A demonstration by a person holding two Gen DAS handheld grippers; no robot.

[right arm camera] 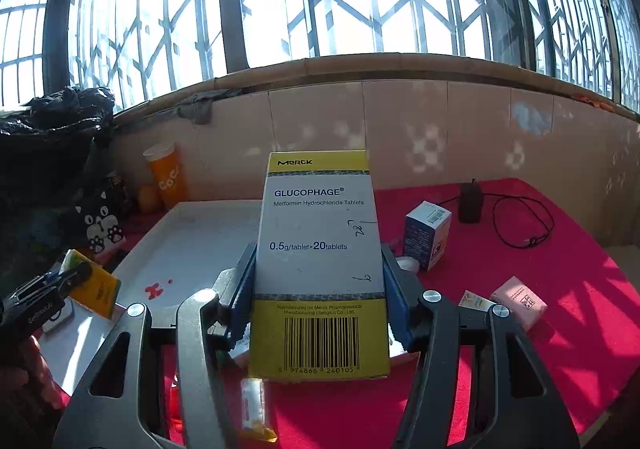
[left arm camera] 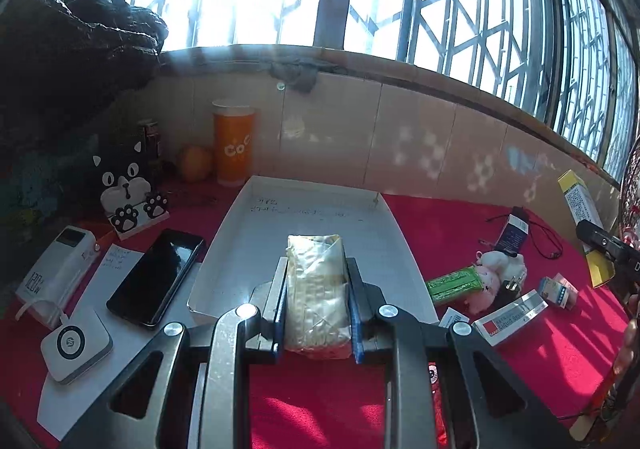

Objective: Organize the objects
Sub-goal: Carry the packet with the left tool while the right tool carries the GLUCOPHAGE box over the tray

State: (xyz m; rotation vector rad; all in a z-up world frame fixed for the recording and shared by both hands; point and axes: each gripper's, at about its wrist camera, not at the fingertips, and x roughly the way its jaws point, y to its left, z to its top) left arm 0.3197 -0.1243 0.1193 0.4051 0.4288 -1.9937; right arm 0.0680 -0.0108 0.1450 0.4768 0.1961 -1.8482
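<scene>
Left claw (left arm camera: 316,297): dark grey metal linkage arms with triangular cut-outs, round silver screws at the pivots, blue ribbed pads (left arm camera: 357,325) lining its fingers. Right claw (right arm camera: 318,289): same build, same blue pads (right arm camera: 398,313). Bare skin of a hand (right arm camera: 34,373) at the frame edge.

home balcony | grilled windows (right arm camera: 360,1) | tiled sill wall (left arm camera: 400,129) | red-clothed table (left arm camera: 540,349)
</scene>
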